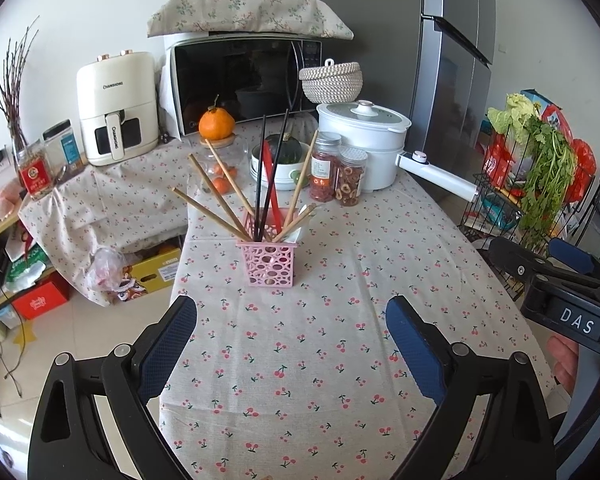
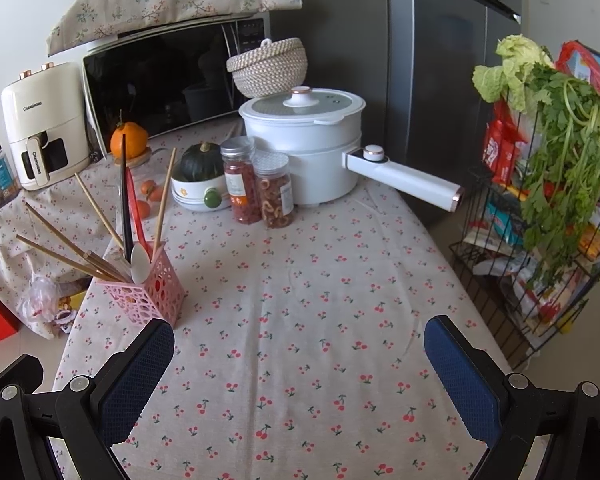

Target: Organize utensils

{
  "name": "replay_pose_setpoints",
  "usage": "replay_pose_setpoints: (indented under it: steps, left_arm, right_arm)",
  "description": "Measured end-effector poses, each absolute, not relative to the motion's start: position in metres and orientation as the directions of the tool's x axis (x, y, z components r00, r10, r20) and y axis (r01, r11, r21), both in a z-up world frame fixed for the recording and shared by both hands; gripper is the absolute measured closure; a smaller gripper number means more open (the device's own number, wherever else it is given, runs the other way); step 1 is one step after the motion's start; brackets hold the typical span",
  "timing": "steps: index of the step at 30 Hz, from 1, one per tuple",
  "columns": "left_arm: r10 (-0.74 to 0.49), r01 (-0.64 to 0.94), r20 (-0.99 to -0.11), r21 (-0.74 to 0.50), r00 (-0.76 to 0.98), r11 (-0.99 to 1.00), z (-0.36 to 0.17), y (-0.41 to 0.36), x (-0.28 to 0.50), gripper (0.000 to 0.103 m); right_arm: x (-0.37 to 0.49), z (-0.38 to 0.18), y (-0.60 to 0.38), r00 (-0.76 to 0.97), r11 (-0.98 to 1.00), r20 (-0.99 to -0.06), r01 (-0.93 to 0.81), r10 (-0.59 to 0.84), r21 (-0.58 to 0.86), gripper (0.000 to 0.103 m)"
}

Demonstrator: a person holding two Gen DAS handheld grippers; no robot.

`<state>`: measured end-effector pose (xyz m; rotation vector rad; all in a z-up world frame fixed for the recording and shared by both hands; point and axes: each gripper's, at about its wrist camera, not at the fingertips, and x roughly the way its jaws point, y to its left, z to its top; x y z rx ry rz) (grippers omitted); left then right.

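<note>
A pink perforated utensil holder (image 1: 269,262) stands upright on the cherry-print tablecloth (image 1: 340,352). It holds several wooden chopsticks (image 1: 216,194), black chopsticks (image 1: 260,176), a red utensil (image 1: 271,184) and a white spoon. My left gripper (image 1: 291,316) is open and empty, above the cloth in front of the holder. In the right wrist view the holder (image 2: 146,292) sits at the left with the white spoon (image 2: 140,262) in it. My right gripper (image 2: 299,340) is open and empty, to the right of the holder; its body shows in the left wrist view (image 1: 560,296).
At the table's far end stand a white electric pot (image 1: 364,140) with a long handle (image 2: 404,178), two spice jars (image 1: 338,174), a bowl with a green squash (image 1: 284,160), a microwave (image 1: 240,80) and an air fryer (image 1: 116,108). A wire rack with greens (image 2: 540,200) stands right of the table.
</note>
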<state>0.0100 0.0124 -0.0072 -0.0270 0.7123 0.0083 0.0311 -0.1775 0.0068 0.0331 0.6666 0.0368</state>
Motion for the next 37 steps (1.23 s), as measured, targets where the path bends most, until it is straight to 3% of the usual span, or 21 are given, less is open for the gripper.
replay_pose_setpoints:
  steps: [37]
  left_arm:
    - [-0.012, -0.015, -0.677, -0.034, 0.736, 0.999, -0.0129, 0.0099, 0.0107, 0.006]
  right_arm:
    - [0.0324, 0.0006, -0.1723, 0.774, 0.999, -0.632, -0.027, 0.047, 0.041, 0.000]
